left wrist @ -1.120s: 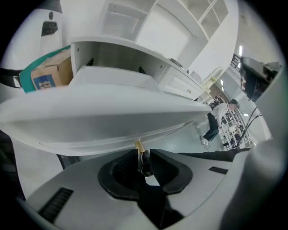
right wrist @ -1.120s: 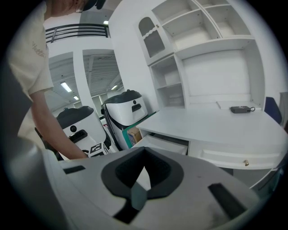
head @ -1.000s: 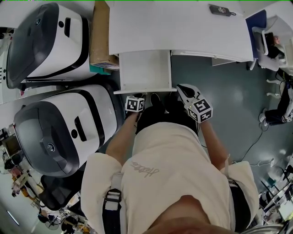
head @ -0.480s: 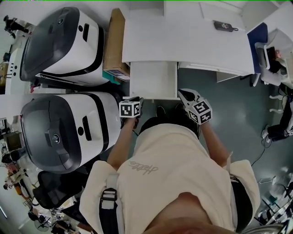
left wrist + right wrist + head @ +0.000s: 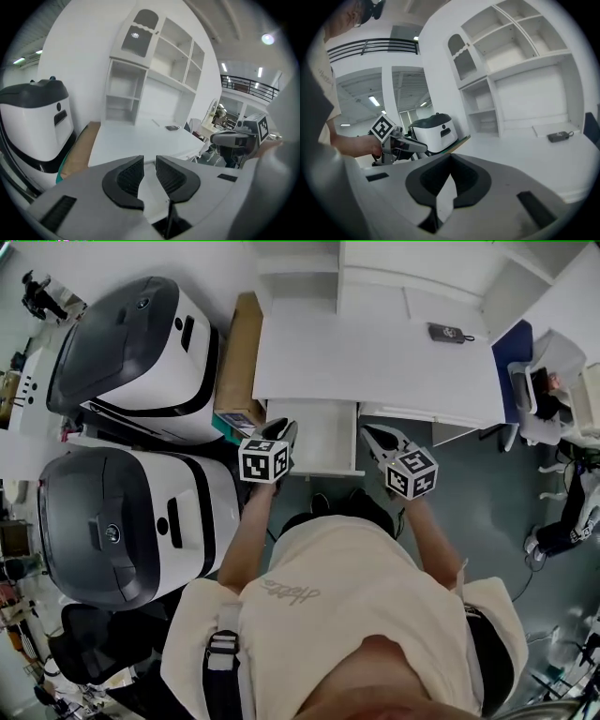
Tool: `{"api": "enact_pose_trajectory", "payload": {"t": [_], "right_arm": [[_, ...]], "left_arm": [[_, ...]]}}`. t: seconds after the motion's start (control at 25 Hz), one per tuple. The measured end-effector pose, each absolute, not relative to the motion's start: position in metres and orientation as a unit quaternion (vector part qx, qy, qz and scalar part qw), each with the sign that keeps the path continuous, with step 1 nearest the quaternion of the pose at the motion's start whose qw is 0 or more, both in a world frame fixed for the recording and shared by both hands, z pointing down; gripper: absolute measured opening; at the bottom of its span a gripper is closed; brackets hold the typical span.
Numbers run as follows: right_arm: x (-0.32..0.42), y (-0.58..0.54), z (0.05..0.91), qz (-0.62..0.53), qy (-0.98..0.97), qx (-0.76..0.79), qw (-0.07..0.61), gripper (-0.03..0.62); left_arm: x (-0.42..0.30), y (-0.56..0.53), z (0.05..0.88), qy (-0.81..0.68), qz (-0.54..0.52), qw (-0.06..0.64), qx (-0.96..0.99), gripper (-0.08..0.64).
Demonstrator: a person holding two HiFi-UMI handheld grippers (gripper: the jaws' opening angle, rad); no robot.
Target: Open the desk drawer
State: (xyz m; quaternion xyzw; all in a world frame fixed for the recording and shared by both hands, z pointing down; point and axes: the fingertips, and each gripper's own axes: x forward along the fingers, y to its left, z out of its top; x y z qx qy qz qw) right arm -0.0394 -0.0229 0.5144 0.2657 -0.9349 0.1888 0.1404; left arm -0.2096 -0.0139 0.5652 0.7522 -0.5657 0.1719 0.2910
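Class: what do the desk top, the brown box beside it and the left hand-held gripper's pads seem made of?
Desk top: probably white laminate board, smooth, matte, no grain. Brown box: cardboard, dull tan with flat faces. Pads: likely black rubber or plastic, ribbed surface.

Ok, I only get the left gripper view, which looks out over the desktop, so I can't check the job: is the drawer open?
Observer: Yes. In the head view the drawer stands pulled out from under the desk, toward the person.
Operator: Is the right gripper holding it?
Observer: No. The right gripper view shows the right gripper with its jaw tips together and nothing between them.
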Motion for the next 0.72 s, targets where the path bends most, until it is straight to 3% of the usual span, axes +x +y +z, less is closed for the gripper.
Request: {"api": "enact_pose_trajectory", "payload": {"t": [0.32, 0.72], "right_arm": [[-0.049, -0.052, 0.429, 0.115, -0.949, 0.275, 0.099, -0.002], [-0.064, -0.089, 0.349, 0.029, -0.958, 0.28, 0.051, -0.003]], "left_arm": [[-0.191, -0.065, 0.453, -0.558, 0.114, 0.166, 0.805, 0.083], [-0.192, -0.108, 0.391, -0.537, 0.07, 0.105, 0.834, 0.083]]}}
